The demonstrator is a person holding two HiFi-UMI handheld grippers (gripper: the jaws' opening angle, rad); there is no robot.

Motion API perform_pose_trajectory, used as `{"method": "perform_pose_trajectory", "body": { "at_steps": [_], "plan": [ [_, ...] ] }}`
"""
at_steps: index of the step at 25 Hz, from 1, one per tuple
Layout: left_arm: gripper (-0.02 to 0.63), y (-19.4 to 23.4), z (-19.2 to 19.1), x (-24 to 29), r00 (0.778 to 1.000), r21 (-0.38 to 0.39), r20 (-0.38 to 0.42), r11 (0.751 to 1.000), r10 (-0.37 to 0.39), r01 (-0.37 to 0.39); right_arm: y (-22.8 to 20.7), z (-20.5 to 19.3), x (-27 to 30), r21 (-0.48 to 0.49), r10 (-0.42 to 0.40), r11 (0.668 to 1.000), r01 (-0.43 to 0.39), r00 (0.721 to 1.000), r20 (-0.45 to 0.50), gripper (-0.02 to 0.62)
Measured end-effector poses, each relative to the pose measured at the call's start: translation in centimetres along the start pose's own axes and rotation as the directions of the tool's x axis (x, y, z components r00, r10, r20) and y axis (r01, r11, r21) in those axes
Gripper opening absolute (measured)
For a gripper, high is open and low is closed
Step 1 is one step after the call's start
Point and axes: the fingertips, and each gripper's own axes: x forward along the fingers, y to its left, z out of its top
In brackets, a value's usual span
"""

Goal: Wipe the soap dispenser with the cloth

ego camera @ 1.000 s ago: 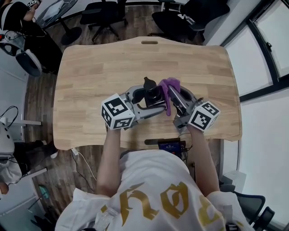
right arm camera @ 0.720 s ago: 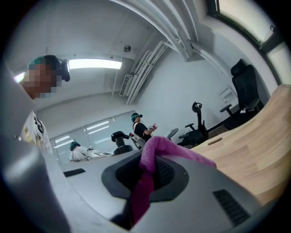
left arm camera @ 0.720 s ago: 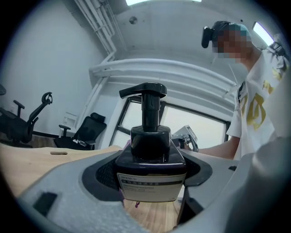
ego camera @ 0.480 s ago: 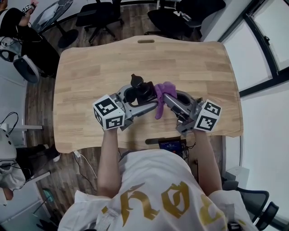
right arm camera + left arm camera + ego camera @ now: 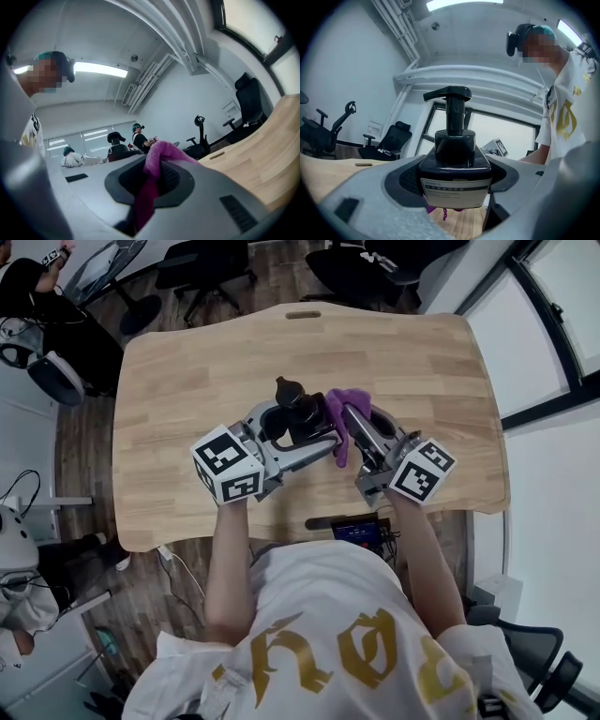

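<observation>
Over the middle of the wooden worktop (image 5: 187, 381), my left gripper (image 5: 292, 437) is clamped on the body of the black soap dispenser (image 5: 300, 407), pump head up. My right gripper (image 5: 354, 427) is pinched on the purple cloth (image 5: 343, 411), which hangs just beside the dispenser's right side.

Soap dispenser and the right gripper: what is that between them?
A purple cloth, clamped in the jaws of the right gripper, hangs close beside the soap dispenser. The head view shows it.
</observation>
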Motion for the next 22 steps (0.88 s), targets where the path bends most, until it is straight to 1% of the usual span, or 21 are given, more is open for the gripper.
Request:
{"method": "perform_pose_trajectory", "body": {
  "at_steps": [3, 7, 10, 13, 18, 22],
  "plan": [
    [0.333, -0.1, -0.2, -0.1, 1.000, -0.021, 0.011, 1.000, -0.003, 0.003, -0.2, -0.2, 0.0, -0.007, -0.048, 0.999, 0.049, 0.999, 0.015, 0.029],
    [0.333, 0.0, 0.3, -0.2, 0.998, -0.058, 0.064, 0.998, -0.001, 0.004, -0.1, 0.1, -0.1, 0.052, -0.070, 0.996, 0.067, 0.995, 0.066, 0.029],
    [0.333, 0.3, 0.5, -0.3, 0.995, -0.087, 0.096, 0.996, 0.015, -0.007, 0.0, 0.1, 0.0, 0.087, -0.061, 0.995, 0.054, 0.995, 0.085, 0.029],
    [0.333, 0.5, 0.7, -0.3, 0.992, -0.097, 0.119, 0.995, 0.032, -0.020, -0.4, 0.1, 0.0, 0.133, -0.057, 0.990, 0.044, 0.994, 0.093, 0.029],
    [0.333, 0.9, 0.9, -0.2, 0.988, -0.099, 0.134, 0.993, 0.076, -0.063, -1.1, -0.2, 0.0, 0.253, -0.071, 0.967, 0.036, 0.989, 0.129, 0.029],
    [0.333, 1.2, 0.7, 0.0, 0.987, -0.114, 0.140, 0.991, 0.079, -0.064, -1.4, -0.2, 0.0, 0.295, -0.065, 0.955, 0.026, 0.990, 0.124, 0.029]
  ]
}}
